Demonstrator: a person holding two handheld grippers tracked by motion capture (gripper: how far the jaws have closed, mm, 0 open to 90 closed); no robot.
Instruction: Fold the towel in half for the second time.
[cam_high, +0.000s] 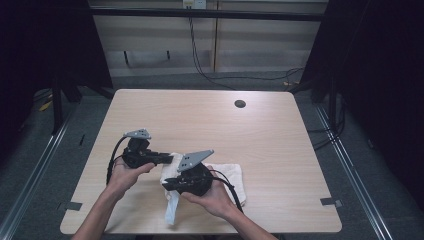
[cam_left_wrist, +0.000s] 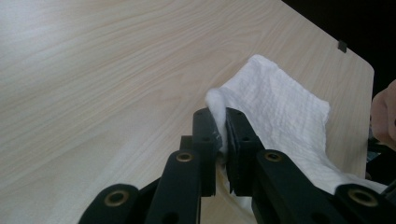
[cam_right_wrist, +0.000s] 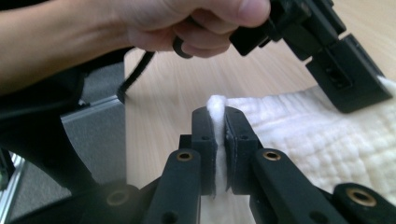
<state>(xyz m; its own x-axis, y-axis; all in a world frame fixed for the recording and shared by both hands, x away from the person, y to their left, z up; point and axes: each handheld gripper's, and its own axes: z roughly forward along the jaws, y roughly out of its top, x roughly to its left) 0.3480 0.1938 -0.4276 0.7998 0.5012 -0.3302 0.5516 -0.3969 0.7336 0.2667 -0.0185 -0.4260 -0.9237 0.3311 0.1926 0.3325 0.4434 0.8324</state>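
White cloth (cam_high: 227, 176) lying crumpled on pale wooden worktop (cam_high: 260, 135), near its front edge, left of centre. Left gripper (cam_left_wrist: 221, 135) clamped on a raised fold of cloth — jaws pressed together around it. Right gripper (cam_right_wrist: 220, 128) likewise pinching a cloth edge. Left hand (cam_right_wrist: 187, 23) gripping its tool just beyond.

Grippers hide towel (cam_high: 232, 176) middle.
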